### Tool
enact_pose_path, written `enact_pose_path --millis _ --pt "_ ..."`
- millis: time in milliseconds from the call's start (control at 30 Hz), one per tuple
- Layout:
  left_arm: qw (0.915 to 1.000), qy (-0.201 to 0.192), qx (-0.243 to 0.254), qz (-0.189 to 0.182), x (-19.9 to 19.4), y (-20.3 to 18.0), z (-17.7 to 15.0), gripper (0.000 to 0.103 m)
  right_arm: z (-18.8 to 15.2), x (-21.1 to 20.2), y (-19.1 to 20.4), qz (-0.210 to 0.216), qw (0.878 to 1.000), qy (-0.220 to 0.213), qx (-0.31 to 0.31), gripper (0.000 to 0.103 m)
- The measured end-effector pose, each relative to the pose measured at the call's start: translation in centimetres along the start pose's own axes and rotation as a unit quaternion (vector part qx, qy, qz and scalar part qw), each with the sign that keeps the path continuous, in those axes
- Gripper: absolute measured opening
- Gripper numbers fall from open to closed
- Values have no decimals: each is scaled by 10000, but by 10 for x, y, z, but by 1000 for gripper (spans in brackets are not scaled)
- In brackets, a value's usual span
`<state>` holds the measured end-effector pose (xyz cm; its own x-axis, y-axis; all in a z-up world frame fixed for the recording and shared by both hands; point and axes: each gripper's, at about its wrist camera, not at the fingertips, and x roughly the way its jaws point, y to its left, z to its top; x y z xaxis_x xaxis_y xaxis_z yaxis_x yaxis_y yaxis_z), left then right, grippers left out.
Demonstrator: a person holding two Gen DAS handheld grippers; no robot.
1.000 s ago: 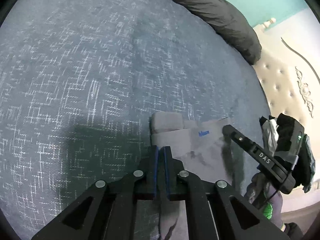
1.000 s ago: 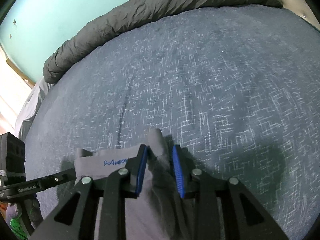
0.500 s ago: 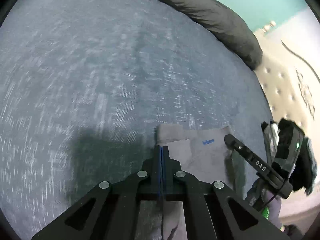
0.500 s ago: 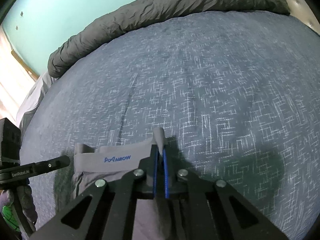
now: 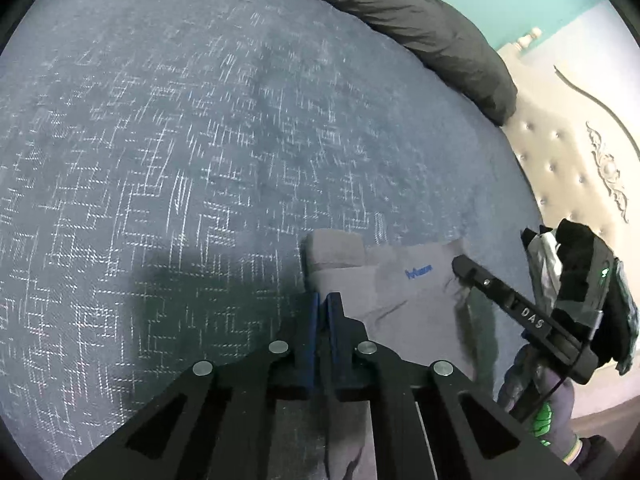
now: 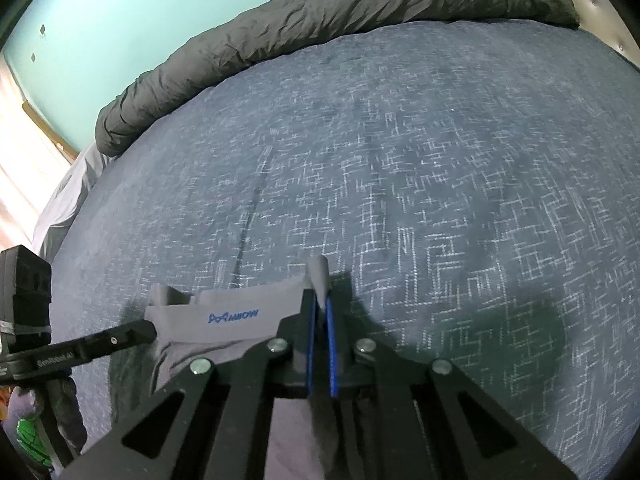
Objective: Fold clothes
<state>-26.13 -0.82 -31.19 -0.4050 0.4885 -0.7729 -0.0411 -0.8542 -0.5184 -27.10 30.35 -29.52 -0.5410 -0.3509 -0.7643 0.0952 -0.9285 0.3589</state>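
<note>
Left gripper: jaws nearly closed, blue pads pinching the near-left edge of the grey garment. Only a thin slot shows between the pads, with fabric running into it.

Right gripper: jaws narrow, clamped on the garment's right corner; a small upright tuft of cloth pokes out above the tips. The gap here is slightly wider than on the left, filled with bunched fabric.

From the right wrist view, the left gripper's finger comes in from the side with its tip touching the opposite end of the same top edge. From the left wrist view, the right gripper's finger, marked "DAS", lands on the garment's far-right end.

The garment is smooth, thin, light grey knit with a blue printed logo near the top band. It lies mostly flat, already folded over itself, a thicker rolled layer at the top-left corner and soft creases near both pinch points. It sits at the near edge of the bedspread, a dark blue-grey woven cover with a broken white line pattern.

A crinkled dark grey duvet is bunched along the far edge. The tufted cream headboard stands to the right in the left wrist view. The wall is teal.
</note>
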Motion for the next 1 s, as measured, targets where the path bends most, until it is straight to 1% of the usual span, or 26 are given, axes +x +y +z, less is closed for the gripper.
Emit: enact_pose_path --millis 133,233,333,467,633,767,800,867,900,933,967,1000 --pt "9997 -47 -236 -106 0 4 5 4 -1 0 -1 -4 10000 -9 5 5" --pt "9986 -4 -506 -167 1 11 8 4 1 0 0 -22 10000 6 -30 5" --pt "9985 18 -543 -100 8 11 12 4 4 3 1 -68 10000 35 -39 5" --pt "9972 59 -726 -151 12 16 16 4 7 8 0 -194 9998 80 -34 5" --pt "9977 96 -666 -17 11 10 18 5 11 14 -2 -364 9993 128 0 5" --pt "9980 43 -619 104 0 8 16 7 13 5 -5 -437 9989 66 136 6" --pt "9982 15 -580 161 -7 10 13 8 12 -1 -7 -435 9988 40 205 8" --pt "9987 -6 -494 134 -19 11 9 8 7 -16 -13 -281 9989 -34 363 11" --pt "9990 -7 -423 120 -26 11 5 11 3 -26 -17 -187 9988 -73 447 17" --pt "9994 4 -303 147 -35 10 -4 18 -4 -37 -20 -94 9984 -113 541 29" --pt "9997 37 -162 172 -45 9 -16 21 -13 -49 -24 7 9980 -131 619 34" --pt "9998 73 -91 155 -51 7 -26 27 -23 -60 -28 82 9976 -131 676 37"
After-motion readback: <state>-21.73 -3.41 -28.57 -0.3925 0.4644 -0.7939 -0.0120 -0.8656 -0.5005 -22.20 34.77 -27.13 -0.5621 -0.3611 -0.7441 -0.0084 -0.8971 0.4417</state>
